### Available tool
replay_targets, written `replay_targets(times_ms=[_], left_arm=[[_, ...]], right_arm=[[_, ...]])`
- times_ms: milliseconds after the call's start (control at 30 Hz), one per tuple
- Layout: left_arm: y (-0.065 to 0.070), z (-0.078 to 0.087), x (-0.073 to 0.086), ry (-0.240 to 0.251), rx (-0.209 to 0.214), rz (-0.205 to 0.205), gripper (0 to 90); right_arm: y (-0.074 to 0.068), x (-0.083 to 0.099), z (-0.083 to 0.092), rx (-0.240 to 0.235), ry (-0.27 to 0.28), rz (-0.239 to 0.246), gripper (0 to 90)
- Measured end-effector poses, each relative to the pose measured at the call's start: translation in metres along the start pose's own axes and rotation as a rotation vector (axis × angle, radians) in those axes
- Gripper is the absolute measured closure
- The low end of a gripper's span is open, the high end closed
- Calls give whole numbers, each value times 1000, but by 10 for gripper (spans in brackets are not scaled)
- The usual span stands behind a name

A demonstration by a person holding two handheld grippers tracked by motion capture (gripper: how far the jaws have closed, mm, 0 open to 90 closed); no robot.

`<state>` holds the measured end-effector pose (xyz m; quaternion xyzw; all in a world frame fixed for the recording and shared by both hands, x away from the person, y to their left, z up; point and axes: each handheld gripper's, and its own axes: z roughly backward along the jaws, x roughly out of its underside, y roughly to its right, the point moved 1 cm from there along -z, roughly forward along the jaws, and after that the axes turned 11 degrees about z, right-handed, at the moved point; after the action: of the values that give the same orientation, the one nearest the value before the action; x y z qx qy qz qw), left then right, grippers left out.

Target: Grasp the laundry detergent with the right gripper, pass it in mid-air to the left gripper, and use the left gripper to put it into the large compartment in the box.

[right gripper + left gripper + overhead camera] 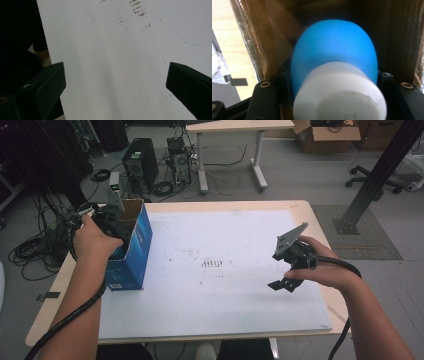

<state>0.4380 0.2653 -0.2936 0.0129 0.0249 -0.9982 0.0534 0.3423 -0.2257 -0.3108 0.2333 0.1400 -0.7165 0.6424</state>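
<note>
Reaching into the blue box (131, 251), the half-hidden left claw (334, 82) pinches a blue-and-white object (334, 60).

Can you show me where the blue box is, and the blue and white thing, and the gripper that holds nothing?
Blue box (136, 251): high view, on its blue side wall.
Blue and white thing (334, 47): left gripper view, on its rounded blue part.
Right gripper (281, 285): high view, between its open jaw tips, above the white board.

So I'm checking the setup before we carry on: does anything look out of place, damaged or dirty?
Nothing is spilled or broken. The white mat has dark scuff marks near its middle. The blue box stands upright at the left edge, with the left gripper inside it, shut on a blue and white object.
</note>
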Motion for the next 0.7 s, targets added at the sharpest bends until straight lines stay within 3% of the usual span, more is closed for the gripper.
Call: replay_targets(times_ms=[167,700], left_arm=[[0,-1,0,4,0,-25,355],[-1,1,0,6,22,-10,318]], right_arm=[[0,3,0,-4,-1,0,27],[-1,9,-1,-9,-2,-8,27]])
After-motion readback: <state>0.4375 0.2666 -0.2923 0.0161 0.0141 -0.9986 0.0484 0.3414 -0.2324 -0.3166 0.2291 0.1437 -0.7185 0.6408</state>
